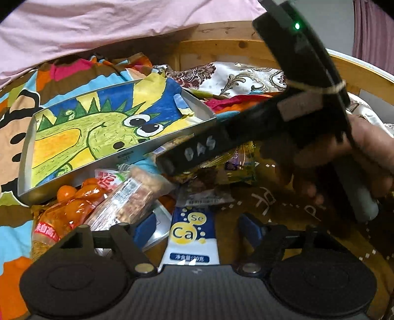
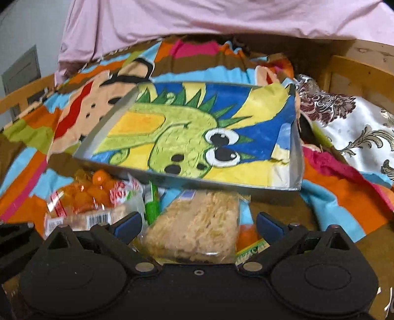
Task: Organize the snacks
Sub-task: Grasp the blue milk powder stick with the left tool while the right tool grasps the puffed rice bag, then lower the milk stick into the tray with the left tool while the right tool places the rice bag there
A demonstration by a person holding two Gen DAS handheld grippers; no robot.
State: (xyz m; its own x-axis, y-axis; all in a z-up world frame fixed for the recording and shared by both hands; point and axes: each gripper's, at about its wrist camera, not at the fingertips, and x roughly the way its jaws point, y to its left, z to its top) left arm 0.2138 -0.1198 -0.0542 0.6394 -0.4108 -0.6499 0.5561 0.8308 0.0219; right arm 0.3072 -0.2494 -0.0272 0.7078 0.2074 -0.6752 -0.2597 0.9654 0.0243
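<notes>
A shallow grey tray [image 1: 26, 157] lined with a green dinosaur drawing lies on the bedspread; in the right wrist view its wall [image 2: 296, 152] shows. Snacks are heaped in front of it. My left gripper [image 1: 197, 229] is open, its blue pads on either side of a white-and-blue "Ca Se" packet [image 1: 192, 236] without pressing it. My right gripper [image 2: 200, 226] is open astride a clear pack of pale crispy noodles [image 2: 197, 229]. In the left wrist view the right gripper crosses as a black bar in a hand [image 1: 364, 152]. A bag of orange fruit [image 1: 71, 204] [image 2: 83, 194] lies at the left.
A clear nut bar pack [image 1: 133, 199] and a yellow-green wrapper [image 1: 242, 160] lie in the heap. A colourful cartoon bedspread [image 2: 344, 197] covers the surface. A wooden bed frame [image 1: 221, 49] and a floral cushion [image 2: 357, 130] bound the far right; pink cloth [image 2: 197, 17] hangs behind.
</notes>
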